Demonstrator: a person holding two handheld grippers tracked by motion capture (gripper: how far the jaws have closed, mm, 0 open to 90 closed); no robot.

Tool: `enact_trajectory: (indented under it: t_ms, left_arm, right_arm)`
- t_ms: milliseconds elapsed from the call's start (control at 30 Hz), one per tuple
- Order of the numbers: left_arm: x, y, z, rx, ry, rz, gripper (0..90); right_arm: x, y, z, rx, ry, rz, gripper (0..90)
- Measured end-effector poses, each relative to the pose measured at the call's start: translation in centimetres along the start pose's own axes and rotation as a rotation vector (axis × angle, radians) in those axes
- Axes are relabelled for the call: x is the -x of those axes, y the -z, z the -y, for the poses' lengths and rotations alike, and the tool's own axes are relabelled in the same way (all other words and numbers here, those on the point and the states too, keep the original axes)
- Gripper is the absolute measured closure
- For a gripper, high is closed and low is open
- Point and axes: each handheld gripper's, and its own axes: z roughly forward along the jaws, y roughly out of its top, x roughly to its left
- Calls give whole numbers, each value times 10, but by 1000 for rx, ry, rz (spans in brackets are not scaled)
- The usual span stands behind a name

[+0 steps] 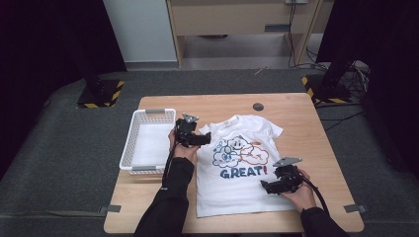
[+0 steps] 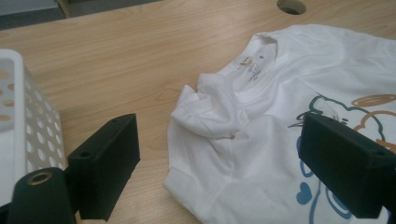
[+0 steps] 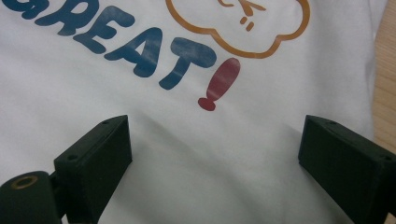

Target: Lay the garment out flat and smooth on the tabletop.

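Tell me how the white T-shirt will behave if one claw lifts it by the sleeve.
The T-shirt is probably floppy: its sleeve near the left claw already lies bunched in soft folds. Lifted there, the rest would likely hang and drag over the table. It looks thin, so probably light.

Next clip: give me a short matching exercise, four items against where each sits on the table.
Items:
1. white basket
2. T-shirt
3. left hand-held gripper
4. right hand-held gripper

Places:
A. over the shirt's lower hem area, jaws apart
B. at the shirt's bunched sleeve, jaws apart
C. table's left side, beside the shirt
D. spread flat, print up, mid-table

Pairs: 1-C, 2-D, 3-B, 4-A
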Motion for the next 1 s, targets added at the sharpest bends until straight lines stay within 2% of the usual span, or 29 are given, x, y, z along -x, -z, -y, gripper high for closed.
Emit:
enact_trajectory:
  t_ms: [167,600,1000]
  left_arm:
    - [-1,-11,3,-14,-11,-50,130]
    - [-10,-34,17,-48,32,-82,164]
    - [-12,-49,26,-88,13,-101,250]
  right_arm:
    - [-2,0,2,5,11,12,92]
    - [-3,-1,4,18,16,8,78]
    - [-3,0,4,17,20,5,77]
